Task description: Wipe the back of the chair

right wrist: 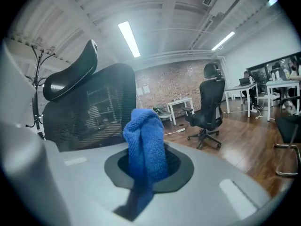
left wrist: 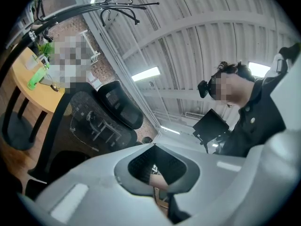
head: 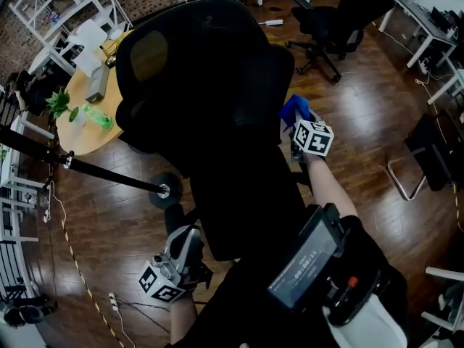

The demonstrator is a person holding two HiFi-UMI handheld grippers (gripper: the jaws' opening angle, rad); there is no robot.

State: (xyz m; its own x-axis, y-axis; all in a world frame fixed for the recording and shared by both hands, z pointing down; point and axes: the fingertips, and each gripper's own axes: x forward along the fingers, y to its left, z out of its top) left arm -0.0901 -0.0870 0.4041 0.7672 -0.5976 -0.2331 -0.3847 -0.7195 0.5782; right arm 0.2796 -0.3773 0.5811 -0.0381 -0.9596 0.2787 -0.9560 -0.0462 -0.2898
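Observation:
A black office chair (head: 210, 85) with a mesh back and headrest fills the middle of the head view. My right gripper (head: 296, 118) is at the back's right edge, shut on a bunched blue cloth (head: 292, 107). In the right gripper view the cloth (right wrist: 145, 140) sticks up between the jaws of that gripper (right wrist: 148, 166), with the chair back (right wrist: 89, 107) just beyond on the left. My left gripper (head: 185, 241) hangs low beside the chair's base. It points upward, and its jaws (left wrist: 155, 173) are together with nothing in them. The chair (left wrist: 89, 121) shows at the left of the left gripper view.
A round wooden table (head: 80, 133) with a green bottle (head: 98, 116) and a small plant stands left of the chair. A black pole (head: 94, 171) slants across the floor side. Another black chair (head: 330, 20) and white desks (head: 424, 27) are farther right. A cable (head: 72, 259) runs over the wooden floor.

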